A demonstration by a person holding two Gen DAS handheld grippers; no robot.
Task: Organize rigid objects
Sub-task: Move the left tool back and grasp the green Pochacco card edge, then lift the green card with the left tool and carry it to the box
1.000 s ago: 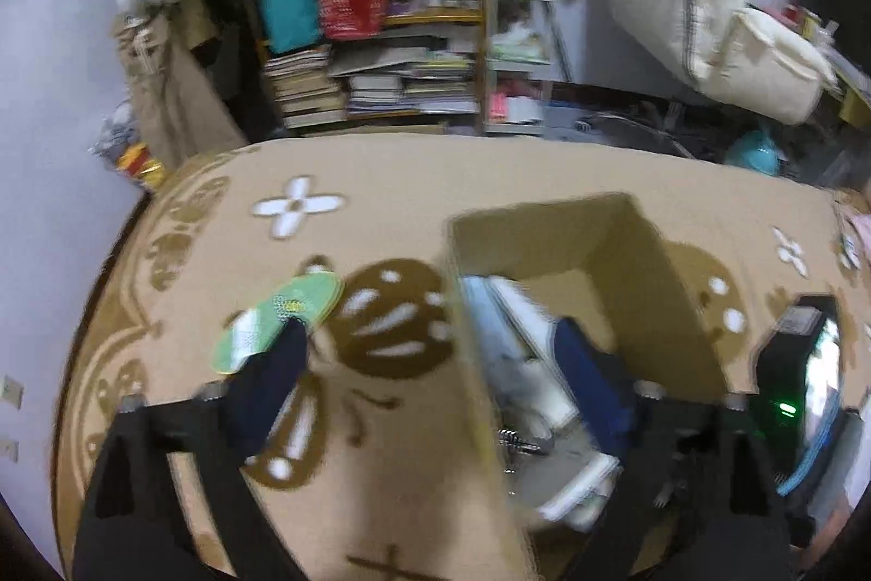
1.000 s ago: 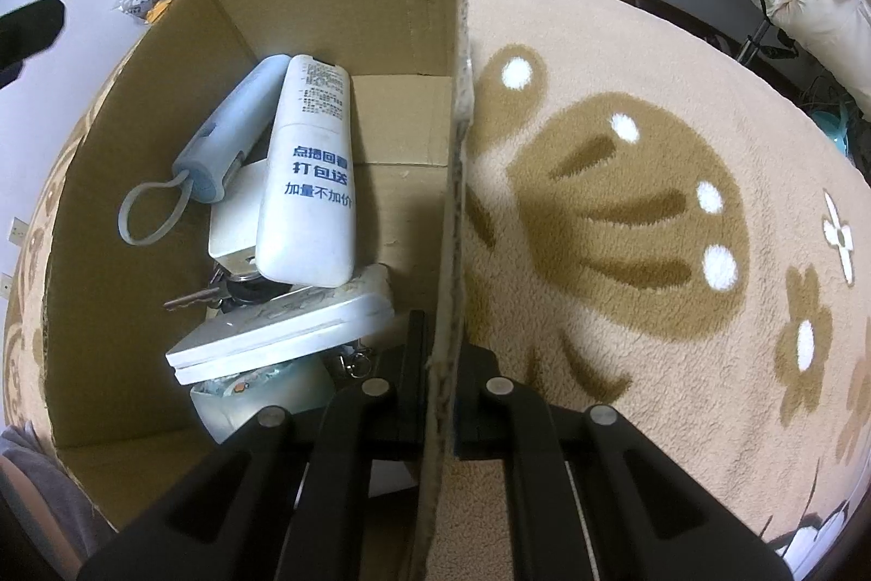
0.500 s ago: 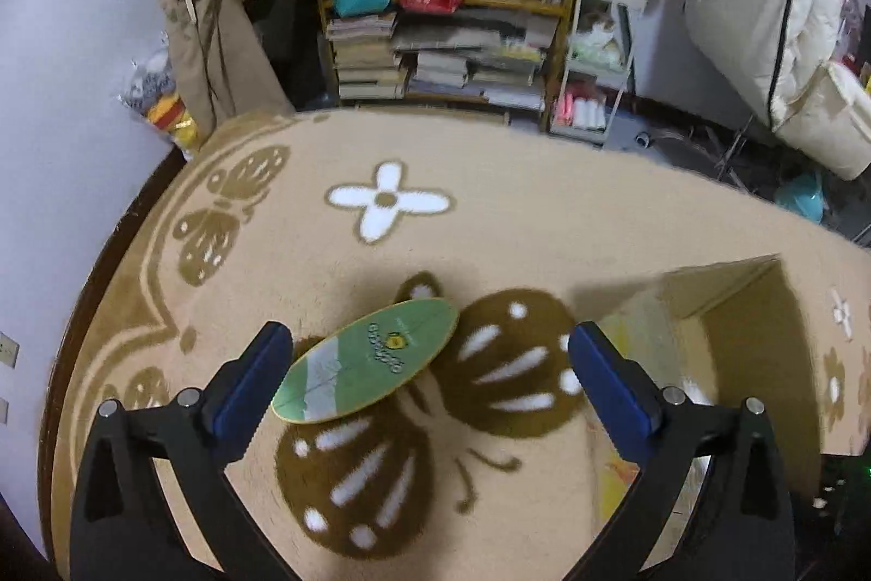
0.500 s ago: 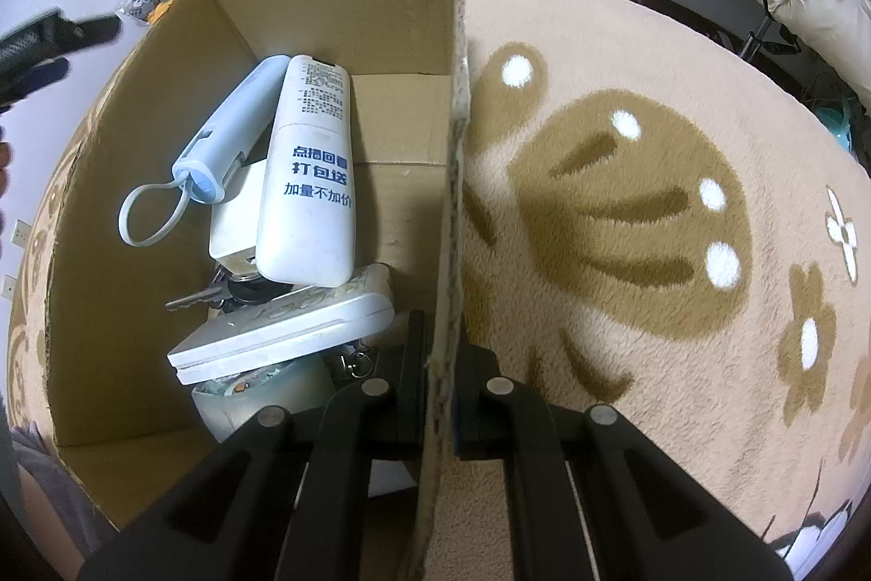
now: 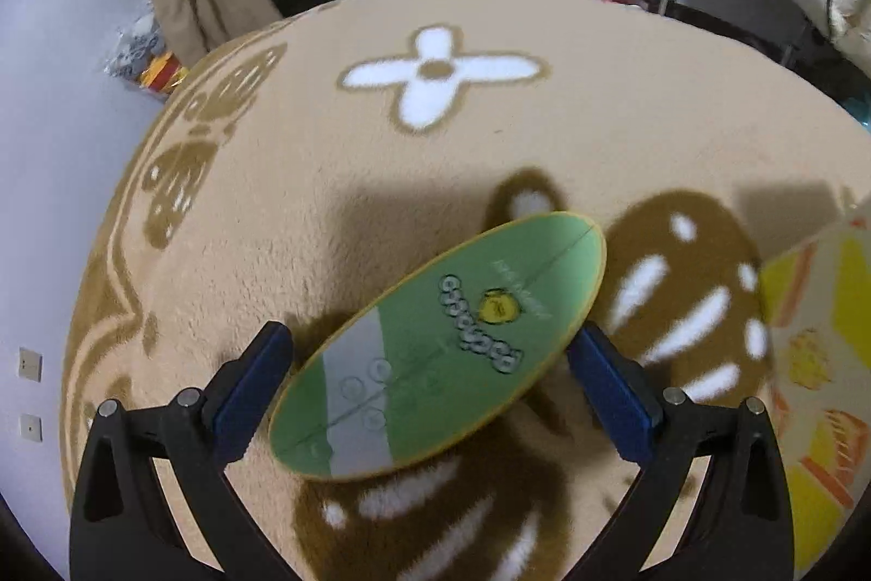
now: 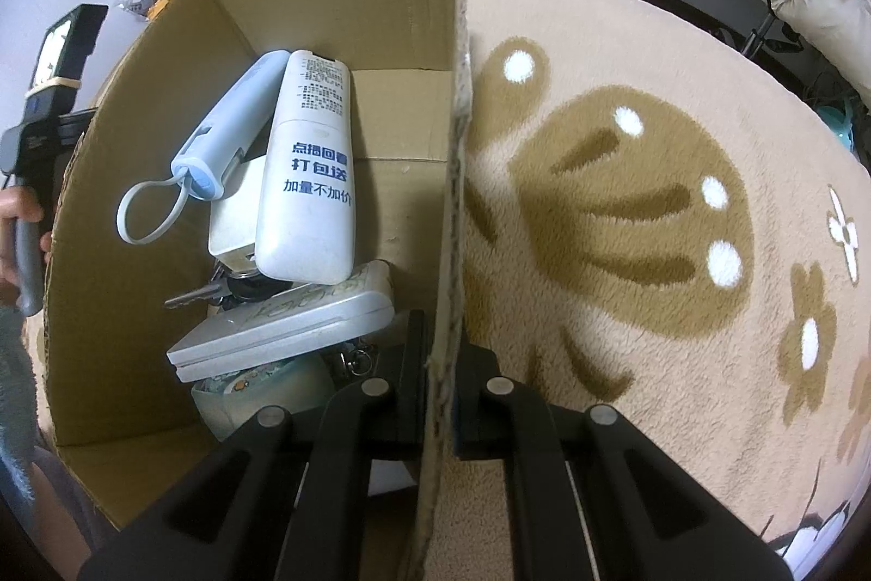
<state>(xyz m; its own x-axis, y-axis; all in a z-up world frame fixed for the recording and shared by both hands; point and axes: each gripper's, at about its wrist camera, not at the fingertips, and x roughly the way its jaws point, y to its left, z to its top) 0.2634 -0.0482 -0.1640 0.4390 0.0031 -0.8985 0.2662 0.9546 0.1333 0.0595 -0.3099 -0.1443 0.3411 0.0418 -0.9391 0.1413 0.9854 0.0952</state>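
— Left tongs (image 5: pixel 430 371) spread wide, straddling green case (image 5: pixel 438 347) flat on rug (image 5: pixel 435 156). Right tongs (image 6: pixel 438 382) pinching box (image 6: pixel 454 178) wall at 6 o'clock.

— Needs squaring up: case lies tilted toward 2 o'clock. Best to turn, close across narrow width, lift level. Box waiting at 3 o'clock.

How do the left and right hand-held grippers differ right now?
1. The left hand-held gripper is open, its blue pads either side of the green oval board; the right hand-held gripper is shut on the cardboard box wall.
2. The left hangs over the carpet outside the box; the right straddles the box's edge, one finger inside.

Shared: both point down and forward, with black arms.
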